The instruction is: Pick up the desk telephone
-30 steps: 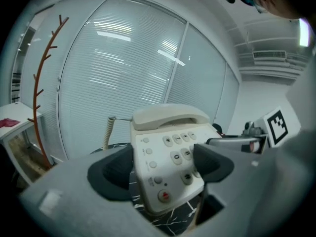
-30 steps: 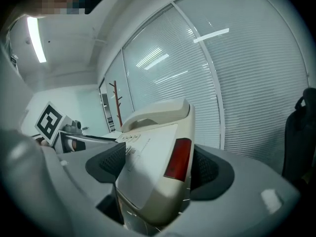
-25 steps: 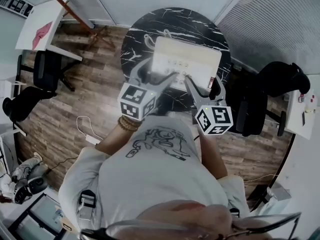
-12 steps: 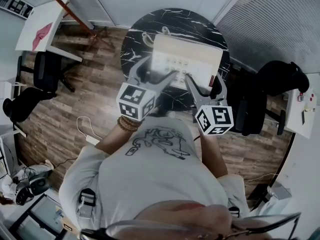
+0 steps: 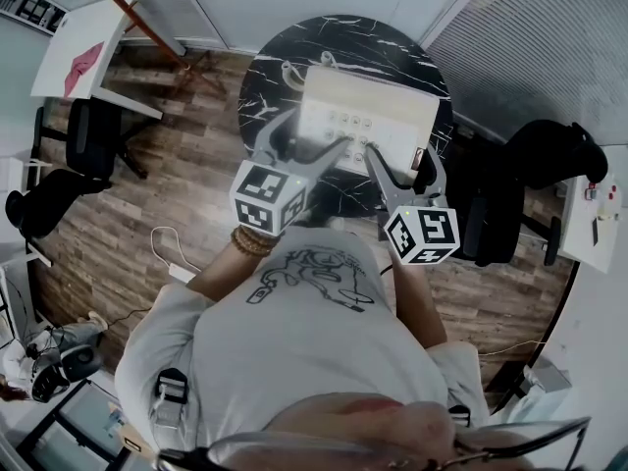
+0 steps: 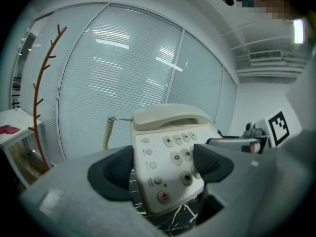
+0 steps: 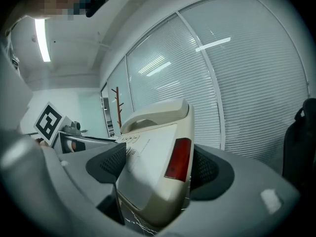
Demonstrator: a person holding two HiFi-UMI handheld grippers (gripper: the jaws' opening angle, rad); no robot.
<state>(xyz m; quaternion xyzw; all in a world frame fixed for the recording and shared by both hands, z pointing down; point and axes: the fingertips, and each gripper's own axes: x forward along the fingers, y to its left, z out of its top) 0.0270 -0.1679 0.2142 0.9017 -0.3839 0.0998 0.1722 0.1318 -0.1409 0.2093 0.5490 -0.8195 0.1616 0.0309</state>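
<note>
Desk telephone point(image 5: 378, 116), cream-coloured, sits over the near half of a round black marble bench point(image 5: 343, 32) as seen from the head view, with both tools closed in on its near edge. The left hand-held gripper point(image 5: 314, 135) takes the near left corner and the right hand-held gripper point(image 5: 399, 157) the near right one. Around the bench lie a wood-plank floor point(image 5: 147, 194), a white side table point(image 5: 59, 67), a reddish coat stand point(image 5: 137, 13), a black chair point(image 5: 549, 155) on the right and slatted blinds point(image 5: 530, 47) behind. A white cable point(image 5: 172, 253) trails on the floor by the person's elbow. From the left gripper view, the jaws are clamped on the telephone: one pad lies against its left flank, the other presses onto the keypad. The handset point(image 6: 170, 117) rests in its cradle with a coiled cord point(image 6: 107, 132) hanging at the back, and veined marble shows beneath the front edge. From the right gripper view, those jaws grip the telephone as well, one pad on its sloping face and the other behind the side carrying a red panel point(image 7: 180, 157). Whether the base is clear of the marble I cannot tell. Blinds fill the curved window wall there, under a ceiling light point(image 7: 42, 38).
</note>
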